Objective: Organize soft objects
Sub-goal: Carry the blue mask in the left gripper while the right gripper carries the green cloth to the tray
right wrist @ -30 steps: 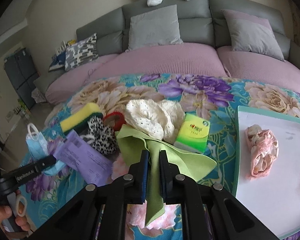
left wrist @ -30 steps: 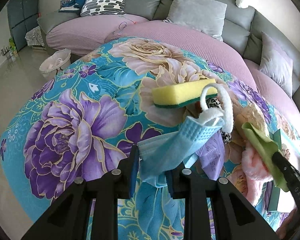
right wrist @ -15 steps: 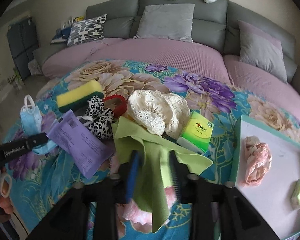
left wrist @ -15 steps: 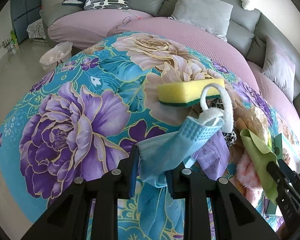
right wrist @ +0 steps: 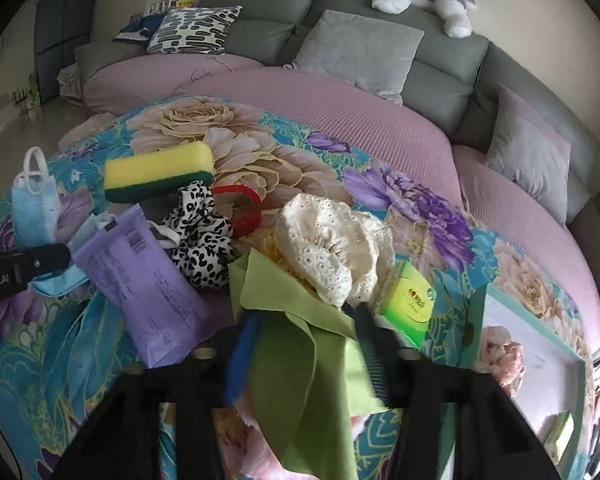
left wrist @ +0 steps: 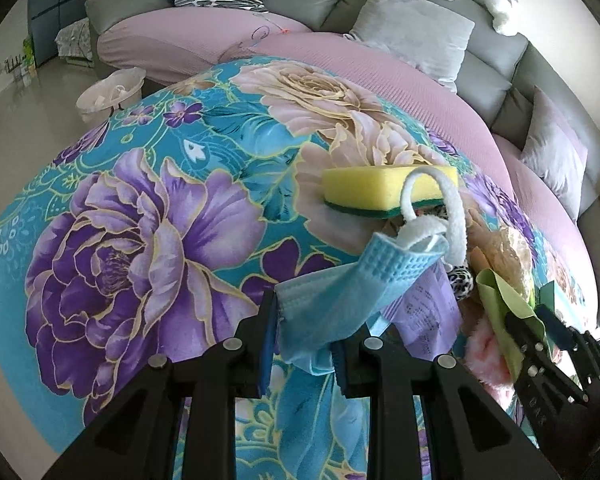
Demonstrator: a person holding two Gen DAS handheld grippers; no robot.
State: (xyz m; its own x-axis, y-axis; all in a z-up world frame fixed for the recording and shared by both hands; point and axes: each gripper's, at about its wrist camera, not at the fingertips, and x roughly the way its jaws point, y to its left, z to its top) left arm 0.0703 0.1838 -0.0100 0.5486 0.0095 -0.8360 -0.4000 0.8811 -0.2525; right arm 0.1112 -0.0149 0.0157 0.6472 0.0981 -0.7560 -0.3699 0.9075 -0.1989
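Observation:
My left gripper (left wrist: 304, 336) is shut on a light blue face mask (left wrist: 348, 288), held above the floral cloth; its white ear loop (left wrist: 440, 208) sticks up. The mask also shows in the right wrist view (right wrist: 36, 208). My right gripper (right wrist: 304, 356) is open, its jaws wide apart around a green cloth (right wrist: 296, 344) that lies loose between them. Beyond it lie a cream lace piece (right wrist: 336, 248), a leopard-print scrunchie (right wrist: 200, 232), a yellow sponge (right wrist: 156, 172), a purple packet (right wrist: 148, 280) and a pink fluffy item (right wrist: 256, 440).
A white tray with a teal rim (right wrist: 476, 320) at the right holds a pink scrunchie (right wrist: 500, 356) and a small green item (right wrist: 560, 432). A green tissue pack (right wrist: 410, 304) and red ring (right wrist: 240, 208) lie nearby. A sofa (right wrist: 340, 120) curves behind. A basket (left wrist: 108, 92) stands on the floor.
My right gripper has opened, letting go of the green cloth, which now lies loose between the jaws. The left gripper still holds the mask and has shifted slightly.

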